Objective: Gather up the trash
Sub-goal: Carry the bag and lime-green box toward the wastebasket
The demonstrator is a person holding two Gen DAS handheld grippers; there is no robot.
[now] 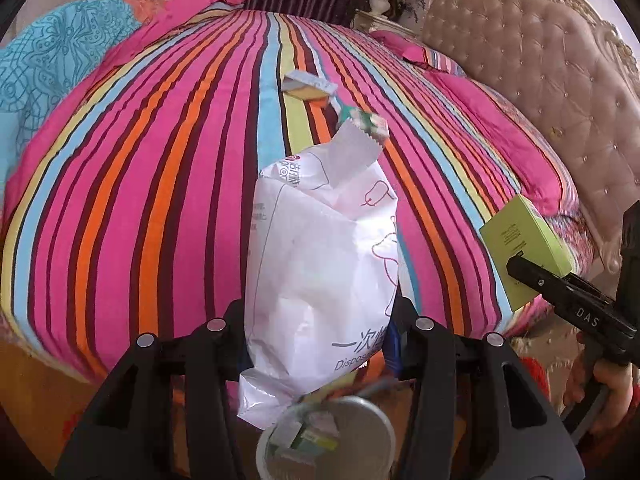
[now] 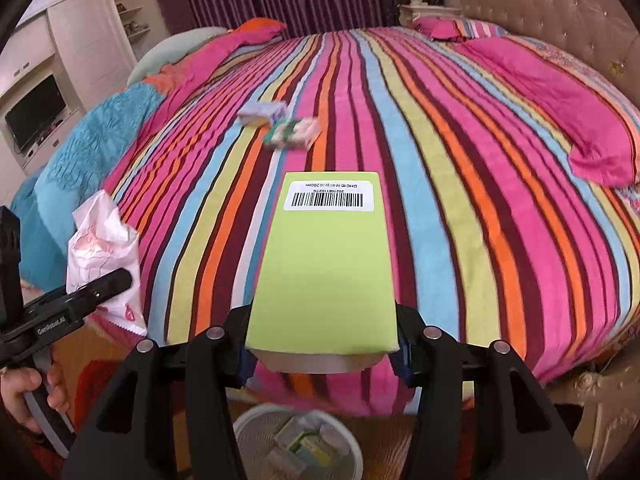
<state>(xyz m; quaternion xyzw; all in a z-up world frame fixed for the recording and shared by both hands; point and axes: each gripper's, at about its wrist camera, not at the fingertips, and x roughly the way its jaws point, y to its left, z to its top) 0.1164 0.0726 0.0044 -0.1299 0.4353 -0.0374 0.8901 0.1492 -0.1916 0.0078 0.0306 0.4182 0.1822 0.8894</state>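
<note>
My left gripper (image 1: pixel 320 320) is shut on a white plastic bag (image 1: pixel 320 264) with printed text, held upright over a white bin (image 1: pixel 326 438). It also shows in the right wrist view (image 2: pixel 106 264). My right gripper (image 2: pixel 322 332) is shut on a lime-green box (image 2: pixel 326 264) with a barcode label, held above the same bin (image 2: pixel 298 444). The box also shows in the left wrist view (image 1: pixel 522 248). Two more pieces lie on the striped bed: a pale flat packet (image 2: pixel 262 114) and a green-and-white packet (image 2: pixel 292 132).
The striped bedspread (image 2: pixel 440 184) fills both views. A pink duvet (image 2: pixel 560 92) and a tufted headboard (image 1: pixel 540 92) are on the right, a blue blanket (image 2: pixel 88 148) on the left. The bin holds several small boxes.
</note>
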